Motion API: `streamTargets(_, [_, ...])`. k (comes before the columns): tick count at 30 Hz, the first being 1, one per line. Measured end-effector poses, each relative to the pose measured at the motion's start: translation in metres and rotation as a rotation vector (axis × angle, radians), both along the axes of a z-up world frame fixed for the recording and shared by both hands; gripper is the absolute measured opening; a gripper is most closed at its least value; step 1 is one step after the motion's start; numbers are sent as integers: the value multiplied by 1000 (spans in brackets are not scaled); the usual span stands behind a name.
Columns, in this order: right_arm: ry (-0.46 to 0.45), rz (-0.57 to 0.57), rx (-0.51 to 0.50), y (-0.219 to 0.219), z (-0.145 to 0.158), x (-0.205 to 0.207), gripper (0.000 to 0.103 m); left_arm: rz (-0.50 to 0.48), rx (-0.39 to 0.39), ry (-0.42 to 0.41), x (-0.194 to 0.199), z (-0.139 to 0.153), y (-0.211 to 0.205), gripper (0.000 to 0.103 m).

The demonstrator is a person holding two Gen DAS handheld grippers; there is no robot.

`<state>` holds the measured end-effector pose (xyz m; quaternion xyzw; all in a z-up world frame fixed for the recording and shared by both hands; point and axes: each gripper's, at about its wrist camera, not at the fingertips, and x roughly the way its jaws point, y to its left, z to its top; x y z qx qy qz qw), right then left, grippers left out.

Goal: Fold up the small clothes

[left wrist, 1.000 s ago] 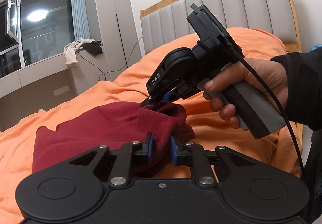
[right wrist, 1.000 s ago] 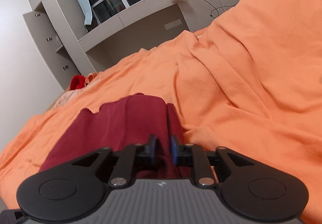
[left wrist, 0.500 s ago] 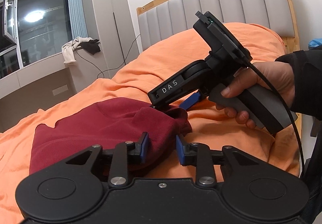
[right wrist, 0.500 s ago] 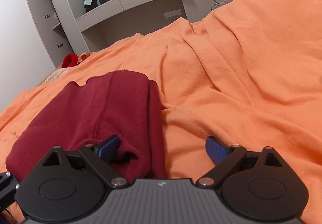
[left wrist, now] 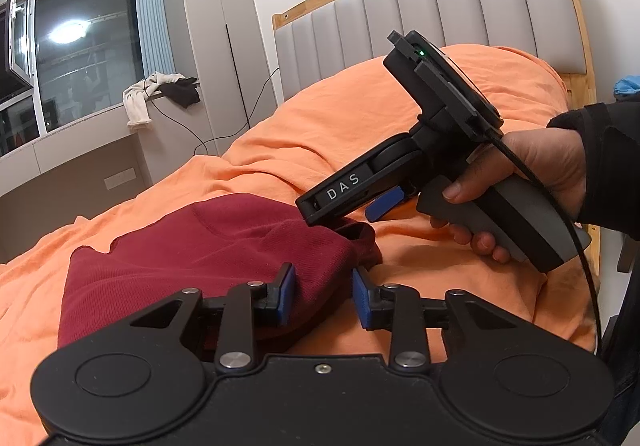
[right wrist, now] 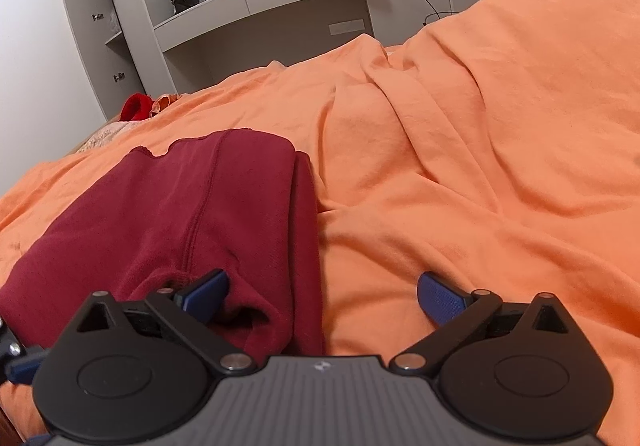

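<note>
A dark red knit garment (left wrist: 200,258) lies folded on the orange bed cover (left wrist: 420,117). My left gripper (left wrist: 323,296) is open, its blue pads a little apart around the garment's near right corner, not pinching it. My right gripper (left wrist: 344,211) shows in the left wrist view, held in a hand just above the garment's far right corner. In the right wrist view the right gripper (right wrist: 322,292) is wide open; its left pad rests over the garment (right wrist: 180,221) and its right pad is over the orange cover (right wrist: 460,165).
A grey padded headboard (left wrist: 400,17) with a wooden frame stands behind the bed. A window ledge with draped clothes (left wrist: 160,93) and a trailing cable runs along the left wall. A red item (right wrist: 136,107) lies at the bed's far edge near grey shelves (right wrist: 104,29).
Both grippers were shut on the garment's corner one second ago. The right one opened wide and drew back; the left one opened a little. The garment dropped flat onto the bed.
</note>
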<state>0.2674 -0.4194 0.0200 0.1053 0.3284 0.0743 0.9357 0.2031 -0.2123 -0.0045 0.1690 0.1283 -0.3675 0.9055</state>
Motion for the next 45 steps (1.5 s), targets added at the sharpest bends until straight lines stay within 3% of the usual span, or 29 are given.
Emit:
streamTargets(7, [-33, 18, -61, 4, 0, -3, 103, -31, -122, 80, 6, 20, 19, 56])
streamTargets(11, [-35, 18, -63, 3, -1, -3, 103, 8, -197, 81, 9, 34, 33, 76])
streamTargets(15, [-38, 18, -69, 3, -1, -3, 103, 106, -271, 69, 19, 48, 53, 86])
streamTargets(20, [-37, 15, -67, 3, -1, -2, 103, 328, -307, 71, 44, 58, 82, 98])
streamTargets(25, [-35, 6, -63, 4, -1, 1, 103, 519, -378, 149, 69, 61, 121, 102])
streamTargets(28, [-36, 3, -60, 5, -1, 1, 103, 577, -412, 219, 78, 57, 142, 102])
streamTargets(37, [-41, -3, -54, 4, -3, 1, 103, 581, -338, 372, 91, 26, 148, 102])
streamTargets(45, [-48, -4, -52, 3, -4, 0, 103, 607, -266, 346, 94, 15, 133, 103])
